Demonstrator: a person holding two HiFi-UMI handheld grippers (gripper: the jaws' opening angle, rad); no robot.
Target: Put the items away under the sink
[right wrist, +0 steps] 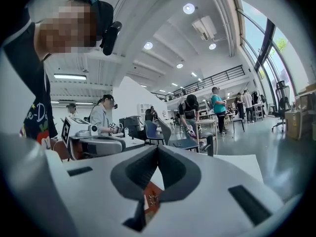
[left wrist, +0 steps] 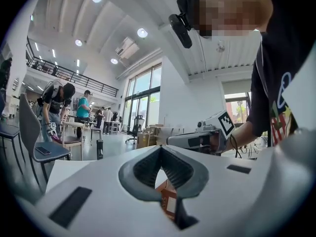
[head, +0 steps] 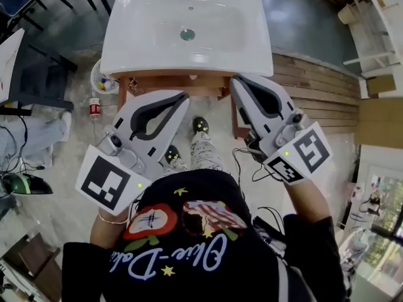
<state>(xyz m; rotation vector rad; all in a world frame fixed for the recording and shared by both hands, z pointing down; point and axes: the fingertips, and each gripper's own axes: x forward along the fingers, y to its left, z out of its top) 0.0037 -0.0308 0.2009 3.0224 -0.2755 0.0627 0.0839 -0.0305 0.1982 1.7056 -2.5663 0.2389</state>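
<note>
Down at the far left, a small bottle with a red label [head: 94,107] stands on the floor just beside the wooden cabinet [head: 208,83]. Close behind it, partly under the sink's left edge, is a white round container [head: 104,79] holding coloured things too small to tell apart. Neither is touched by anything.

Next comes the left hand-held gripper [head: 183,95], held out level toward the cabinet front. Its jaws are closed tip to tip with nothing between them, as the left gripper view shows.

Above both sits the white sink [head: 126,49], with its drain [head: 187,34] in the middle of the bare basin.

Further right, the right hand-held gripper [head: 234,80] points at the cabinet's right part. Its jaws are likewise pressed together and empty. The two stand near each other, apart, both short of the cabinet.
</note>
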